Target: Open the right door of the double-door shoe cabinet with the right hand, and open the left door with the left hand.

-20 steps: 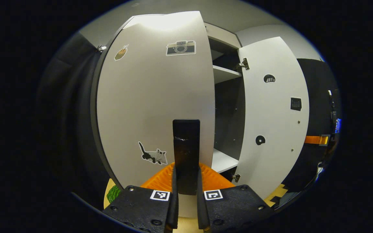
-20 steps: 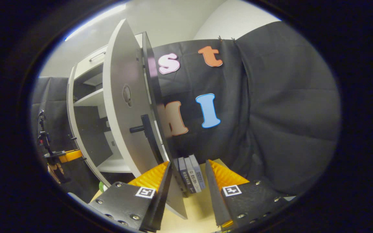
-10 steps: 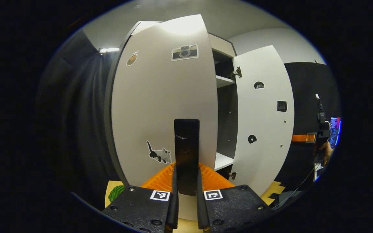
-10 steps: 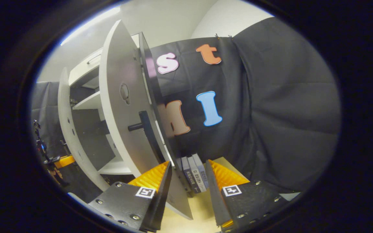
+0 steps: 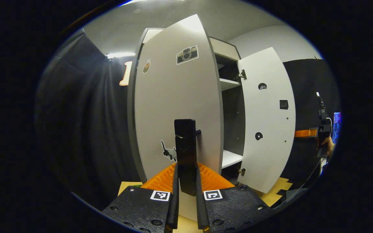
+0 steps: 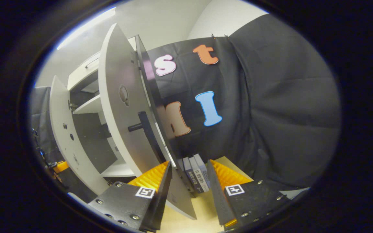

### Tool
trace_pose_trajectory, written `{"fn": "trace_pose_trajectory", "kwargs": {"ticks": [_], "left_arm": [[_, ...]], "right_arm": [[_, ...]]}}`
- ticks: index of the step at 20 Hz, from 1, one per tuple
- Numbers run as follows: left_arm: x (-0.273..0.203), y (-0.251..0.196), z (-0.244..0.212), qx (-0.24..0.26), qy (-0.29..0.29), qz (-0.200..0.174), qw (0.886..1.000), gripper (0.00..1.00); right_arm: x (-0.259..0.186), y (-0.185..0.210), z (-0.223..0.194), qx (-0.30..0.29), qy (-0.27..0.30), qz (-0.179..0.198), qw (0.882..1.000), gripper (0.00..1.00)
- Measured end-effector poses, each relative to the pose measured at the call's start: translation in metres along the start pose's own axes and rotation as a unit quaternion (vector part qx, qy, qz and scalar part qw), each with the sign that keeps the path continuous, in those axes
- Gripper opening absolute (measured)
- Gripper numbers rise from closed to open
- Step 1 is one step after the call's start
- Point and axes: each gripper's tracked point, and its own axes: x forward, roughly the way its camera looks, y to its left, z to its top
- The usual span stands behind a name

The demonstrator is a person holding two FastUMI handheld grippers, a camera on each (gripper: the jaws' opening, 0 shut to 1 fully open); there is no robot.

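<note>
In the left gripper view the shoe cabinet's left door (image 5: pixel 173 106), pale grey with stickers, stands partly swung out. My left gripper (image 5: pixel 186 174) is shut on its black vertical handle (image 5: pixel 185 145). The right door (image 5: pixel 267 119) stands wide open, its inner face showing, with cabinet shelves (image 5: pixel 230 84) between the doors. In the right gripper view the right door (image 6: pixel 121 113) is seen nearly edge-on with its black handle (image 6: pixel 146 129). My right gripper (image 6: pixel 188 171) is open, the door's lower corner between its fingers, apart from the handle. The left door's inner face (image 6: pixel 66 136) shows at the left.
A few books (image 6: pixel 197 173) stand upright on the wooden floor board (image 6: pixel 186 223) against the black cloth wall (image 6: pixel 270 113). Black cloth (image 5: pixel 83 129) also hangs left of the cabinet. A hand with the other gripper (image 5: pixel 324 132) shows at the far right.
The left door has swung further open with my left gripper still on its handle; more of its inner face shows in the right gripper view. The right gripper has barely moved.
</note>
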Motion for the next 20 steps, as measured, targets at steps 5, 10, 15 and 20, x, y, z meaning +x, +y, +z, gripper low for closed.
{"fn": "trace_pose_trajectory", "kwargs": {"ticks": [5, 10, 15, 20], "left_arm": [[-0.012, 0.019, -0.001, 0.020, 0.007, 0.036, 0.999, 0.23], [-0.021, 0.039, 0.000, 0.043, 0.014, 0.073, 0.996, 0.17], [-0.025, 0.045, -0.003, 0.038, 0.017, 0.086, 0.995, 0.14], [-0.035, 0.068, 0.000, 0.055, 0.017, 0.124, 0.991, 0.14]], "right_arm": [[-0.001, 0.000, -0.003, 0.012, 0.003, -0.005, 1.000, 0.64], [-0.002, -0.001, -0.006, 0.016, 0.007, -0.013, 1.000, 0.64], [-0.004, -0.001, -0.012, 0.018, 0.011, -0.017, 1.000, 0.64], [-0.016, -0.002, -0.013, 0.014, 0.009, -0.025, 1.000, 0.64]]}}
